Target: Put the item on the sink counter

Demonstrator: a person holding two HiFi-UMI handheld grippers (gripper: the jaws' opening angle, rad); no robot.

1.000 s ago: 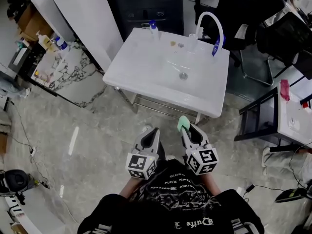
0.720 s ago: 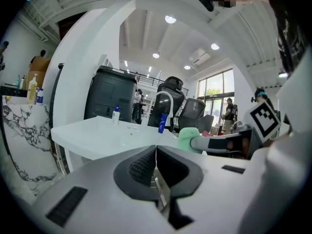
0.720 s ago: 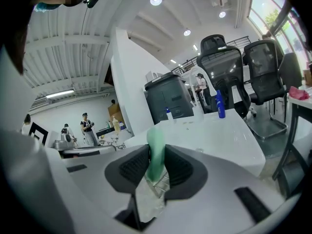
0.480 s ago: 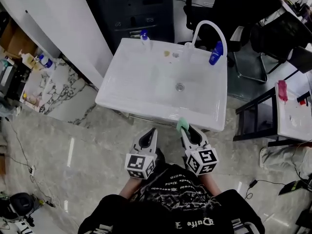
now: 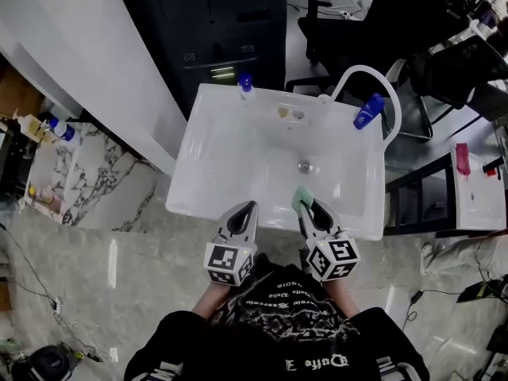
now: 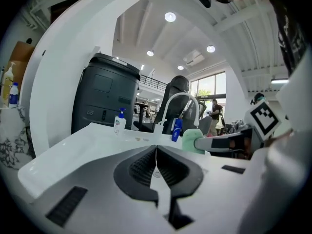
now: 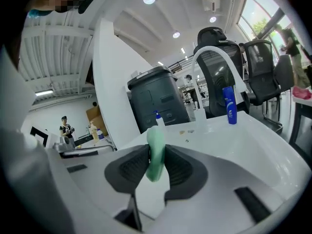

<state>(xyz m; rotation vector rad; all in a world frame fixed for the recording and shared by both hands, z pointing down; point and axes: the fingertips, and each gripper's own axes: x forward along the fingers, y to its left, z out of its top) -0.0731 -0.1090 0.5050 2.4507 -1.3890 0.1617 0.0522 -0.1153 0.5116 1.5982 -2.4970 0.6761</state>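
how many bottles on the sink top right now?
2. A blue-capped pump bottle at the back left; a blue bottle at the back right, beside the faucet. A pale shape at the faucet's base might be a third; unclear.

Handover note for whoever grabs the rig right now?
Left hand-held gripper: shut, empty, by the front edge of the white sink.
Right hand-held gripper: shut on the green item, held above the sink's front rim.
Done: item gripped and brought to the sink.
Left: set it on the counter, probably on the bare left side, then open the jaws.
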